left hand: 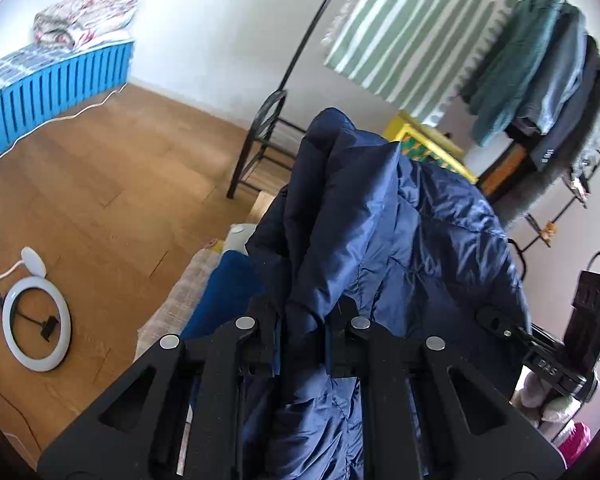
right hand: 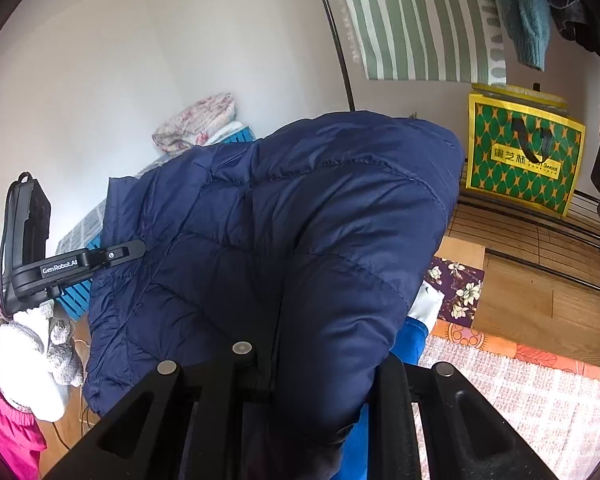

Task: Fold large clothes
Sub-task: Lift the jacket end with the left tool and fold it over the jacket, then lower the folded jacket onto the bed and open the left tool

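Black linkage of the left gripper (left hand: 306,320) fills the foreground of the left wrist view, its jaws pinching a bunched ridge of the navy quilted jacket (left hand: 380,232). Fabric passes between the jaws and drapes over and below them, so the grip is confirmed.

In the right wrist view the right gripper (right hand: 324,364) is largely buried: the jacket (right hand: 284,208) mounds over the fingers, one jaw sits against the cloth and the other is hidden under it. The jaws appear to be closed on a fold, judged from how the cloth hangs from that spot.

The jacket is held off the ground between both tools. Its bulk rises forward and upward from each set of jaws, and its long axis runs roughly from one gripper to the other. The left gripper (right hand: 80,260) shows at the far left edge of the garment in the right view, held by a white gloved hand (right hand: 32,356). Neither tool is nearer the load; both carry it.

Beneath lie a bright blue garment (right hand: 410,340) and a pale checked mat (right hand: 520,396) on the wooden floor (left hand: 100,184).

Assessment: the fold is not yet laid. The coming move depends on lowering the span flat onto the mat with both edges level; the slick, puffy shell may slip or spring open.

Beyond: a clothes rack (left hand: 540,80), a yellow-green bag (right hand: 524,156), a ring light (left hand: 36,324).
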`<state>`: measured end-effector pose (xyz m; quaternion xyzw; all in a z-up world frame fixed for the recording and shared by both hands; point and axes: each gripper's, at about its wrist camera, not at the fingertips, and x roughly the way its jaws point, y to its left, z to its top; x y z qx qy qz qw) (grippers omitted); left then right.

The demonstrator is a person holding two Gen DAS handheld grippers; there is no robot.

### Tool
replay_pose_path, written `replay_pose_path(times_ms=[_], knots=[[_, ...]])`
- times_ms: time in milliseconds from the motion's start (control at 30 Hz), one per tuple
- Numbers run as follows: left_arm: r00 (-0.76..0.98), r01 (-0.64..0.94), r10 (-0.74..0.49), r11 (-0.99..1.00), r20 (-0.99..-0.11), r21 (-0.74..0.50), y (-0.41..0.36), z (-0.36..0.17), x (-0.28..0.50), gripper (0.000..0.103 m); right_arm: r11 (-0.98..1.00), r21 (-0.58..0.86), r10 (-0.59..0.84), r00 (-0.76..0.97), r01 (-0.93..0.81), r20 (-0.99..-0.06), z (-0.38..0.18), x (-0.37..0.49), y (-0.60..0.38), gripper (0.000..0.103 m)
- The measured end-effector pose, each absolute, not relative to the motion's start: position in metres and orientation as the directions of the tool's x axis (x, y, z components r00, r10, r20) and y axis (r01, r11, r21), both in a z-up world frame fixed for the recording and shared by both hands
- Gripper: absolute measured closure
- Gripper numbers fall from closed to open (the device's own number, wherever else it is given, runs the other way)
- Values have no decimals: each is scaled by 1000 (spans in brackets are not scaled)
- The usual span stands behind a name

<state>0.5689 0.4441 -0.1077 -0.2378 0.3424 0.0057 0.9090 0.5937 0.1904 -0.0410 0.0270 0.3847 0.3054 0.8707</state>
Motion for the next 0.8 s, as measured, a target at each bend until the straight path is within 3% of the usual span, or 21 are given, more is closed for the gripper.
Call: replay_pose_path(times_ms=[167, 233, 300, 367, 467, 800], knots=[[736, -248, -52, 907, -674, -341, 443, -138, 588, 85, 832, 257, 515, 510, -492, -689, -61, 602, 191, 79], [722, -282, 7, 917, -692, -284, 438, -142, 593, 77, 860, 219, 459, 513, -461, -725, -71, 606, 190, 72], [696, -334, 85, 917, -713, -217, 435, -145, 597, 58, 877, 196, 424, 512, -439, -747, -77, 606, 188, 65], [682, -381, 142, 906, -717, -183, 436, -146, 599, 52, 888, 184, 398, 506, -421, -765, -80, 606, 186, 58], [689, -400, 131, 889, -713, -222, 443, -146, 591, 51, 896, 168, 382, 518, -412, -765, -77, 602, 183, 48], [732, -359, 114, 902, -671, -239, 427, -104, 545, 51, 908, 174, 384, 591, -382, -709, -35, 579, 150, 36]])
